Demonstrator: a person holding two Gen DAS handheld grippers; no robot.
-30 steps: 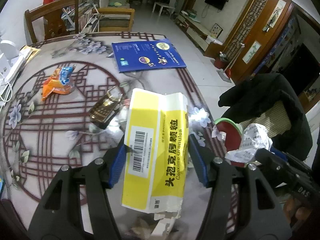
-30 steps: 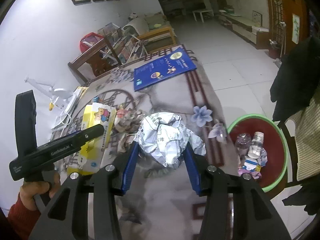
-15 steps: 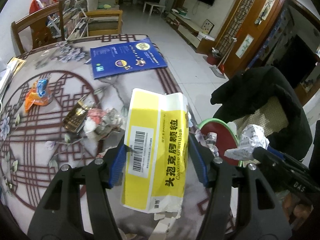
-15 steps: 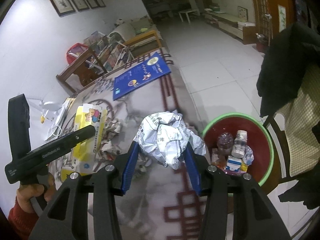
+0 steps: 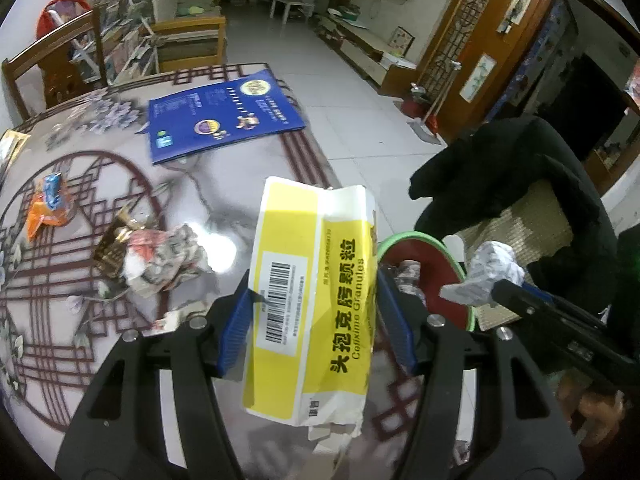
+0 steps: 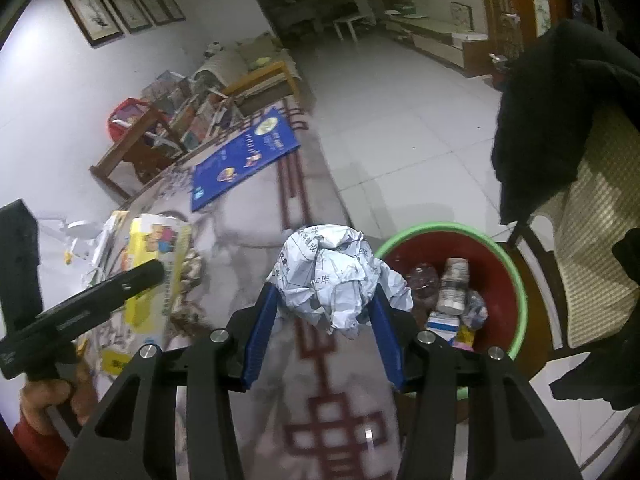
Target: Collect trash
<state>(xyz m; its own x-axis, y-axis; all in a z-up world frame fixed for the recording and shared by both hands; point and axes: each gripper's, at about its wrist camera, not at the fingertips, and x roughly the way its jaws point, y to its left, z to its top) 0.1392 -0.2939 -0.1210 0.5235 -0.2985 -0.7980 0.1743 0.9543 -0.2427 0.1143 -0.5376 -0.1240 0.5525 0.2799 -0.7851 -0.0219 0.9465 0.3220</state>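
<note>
- Left gripper (image 5: 316, 320) fingers clamp the yellow medicine box (image 5: 308, 300) above the table (image 5: 224, 200) edge
- Right gripper (image 6: 324, 320) fingers grasp the crumpled paper ball (image 6: 340, 276) beside the red basin (image 6: 508, 268), which contains trash

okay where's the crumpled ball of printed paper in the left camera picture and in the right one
Left wrist view: the crumpled paper ball is at the right, middle height, held at the tip of the right gripper, beside the basin.
Right wrist view: it is at centre, between the blue pads.
Shared landmark: the red basin with a green rim, off the table's edge.
</note>
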